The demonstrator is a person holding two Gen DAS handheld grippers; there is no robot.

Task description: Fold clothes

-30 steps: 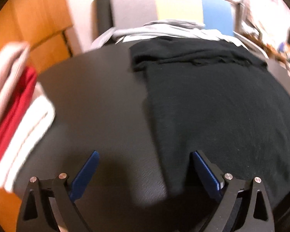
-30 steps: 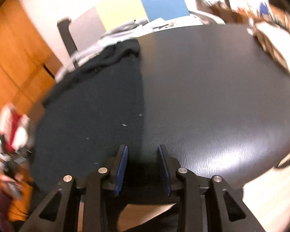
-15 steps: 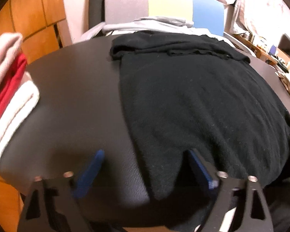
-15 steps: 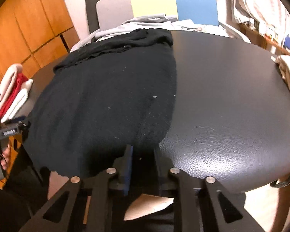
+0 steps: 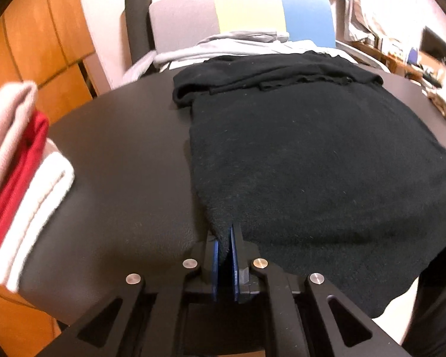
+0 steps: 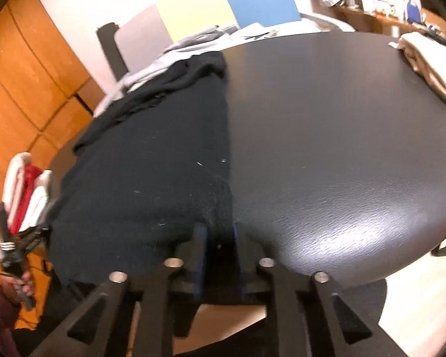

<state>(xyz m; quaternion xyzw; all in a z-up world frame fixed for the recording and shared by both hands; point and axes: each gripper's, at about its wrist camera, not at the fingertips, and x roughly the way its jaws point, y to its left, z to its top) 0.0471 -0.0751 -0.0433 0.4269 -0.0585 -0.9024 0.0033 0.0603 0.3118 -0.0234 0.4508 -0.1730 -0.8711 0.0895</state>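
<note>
A black garment [image 5: 312, 163] lies spread flat on the dark round table [image 5: 119, 154], its far end bunched near the chair. My left gripper [image 5: 224, 235] is at the garment's near left corner; its jaws are closing, and the blue pads pinch that corner between them. In the right wrist view the same garment [image 6: 151, 163] covers the table's left half. My right gripper [image 6: 220, 232] sits at the near right corner. Its jaws are opening, with bunched black cloth filling the gap between the pads.
A folded stack of white and red clothes [image 5: 23, 172] lies at the table's left edge. Grey clothes [image 5: 223, 44] are piled on a chair [image 5: 246, 12] behind the table. A beige cloth [image 6: 425, 56] lies at the far right edge. Wooden cabinets [image 5: 29, 44] stand on the left.
The left jaws went from wide open to pinched on the garment's near left corner. The right gripper took the near right corner between its pads.
</note>
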